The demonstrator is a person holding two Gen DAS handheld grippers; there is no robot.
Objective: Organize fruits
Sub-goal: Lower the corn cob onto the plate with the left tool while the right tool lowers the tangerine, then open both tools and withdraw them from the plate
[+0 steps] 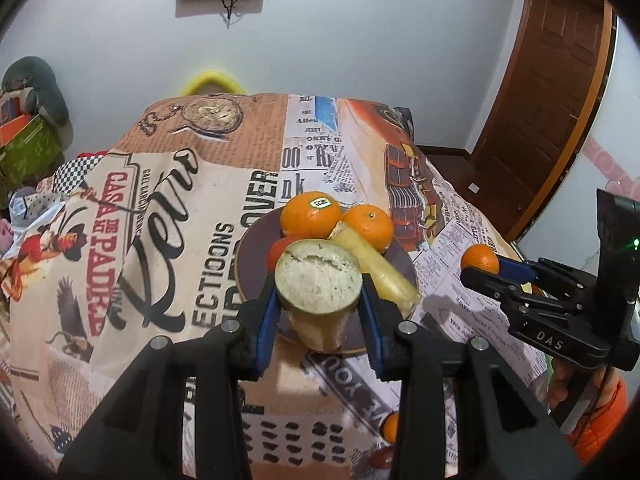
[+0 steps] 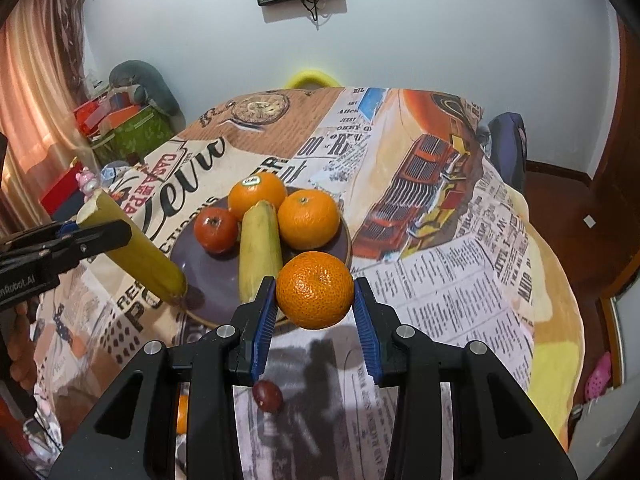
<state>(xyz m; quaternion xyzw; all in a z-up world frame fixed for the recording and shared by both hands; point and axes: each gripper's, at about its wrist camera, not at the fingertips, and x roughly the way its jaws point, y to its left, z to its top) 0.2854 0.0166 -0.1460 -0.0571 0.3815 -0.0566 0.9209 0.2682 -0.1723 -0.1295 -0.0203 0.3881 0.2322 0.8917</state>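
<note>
2 wrist fisheyes, angled down, close over shared plate (image 1: 256,240) (image 2: 208,280)

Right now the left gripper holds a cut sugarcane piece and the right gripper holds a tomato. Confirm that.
Wrong on one point. The right gripper holds an orange, not a tomato; the right wrist view shows it. The tomato lies on the plate. The left gripper does hold the cut sugarcane piece.

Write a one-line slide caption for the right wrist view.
Right gripper holds a mandarin above the purple plate of fruit, while the left gripper holds a sugarcane piece beside it.
</note>
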